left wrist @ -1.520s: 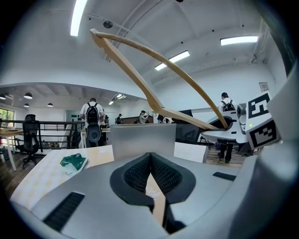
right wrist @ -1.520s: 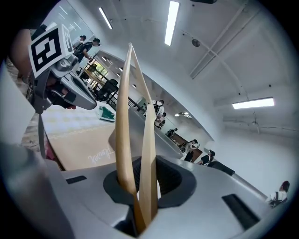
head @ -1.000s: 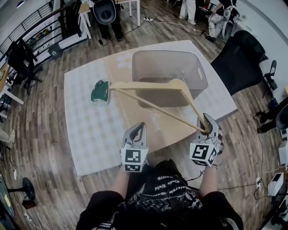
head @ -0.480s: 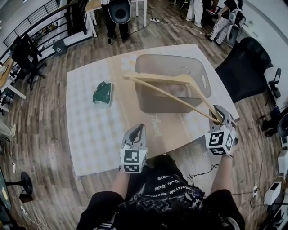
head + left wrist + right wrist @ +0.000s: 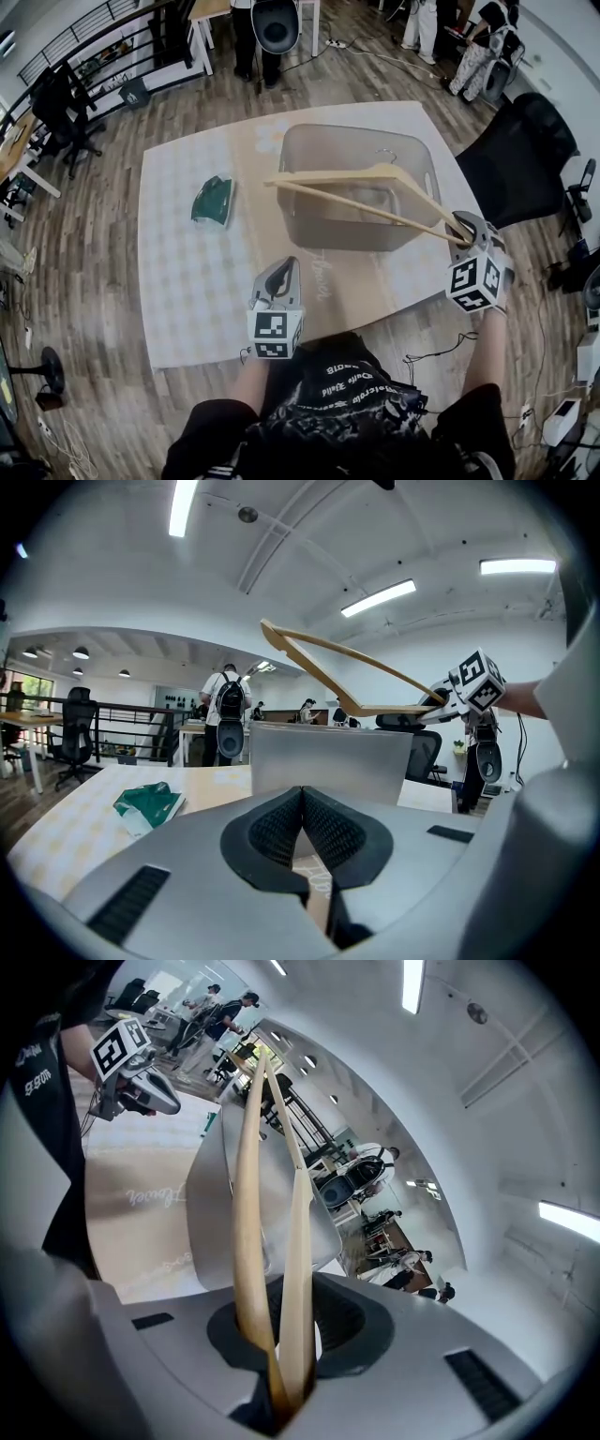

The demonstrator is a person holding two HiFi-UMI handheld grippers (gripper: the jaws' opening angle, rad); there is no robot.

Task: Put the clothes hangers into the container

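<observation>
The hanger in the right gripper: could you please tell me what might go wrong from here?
1. The right gripper pinches the hanger only at one end corner, so the long frame may swing or slip out.
2. In the head view its far end lies over the rim of the container, so it may catch there instead of dropping in.

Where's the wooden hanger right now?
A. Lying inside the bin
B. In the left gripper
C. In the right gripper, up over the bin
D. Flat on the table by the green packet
C: the right gripper clamps one corner of the hanger, which is in the air above the bin; the left gripper is shut and empty.
</observation>
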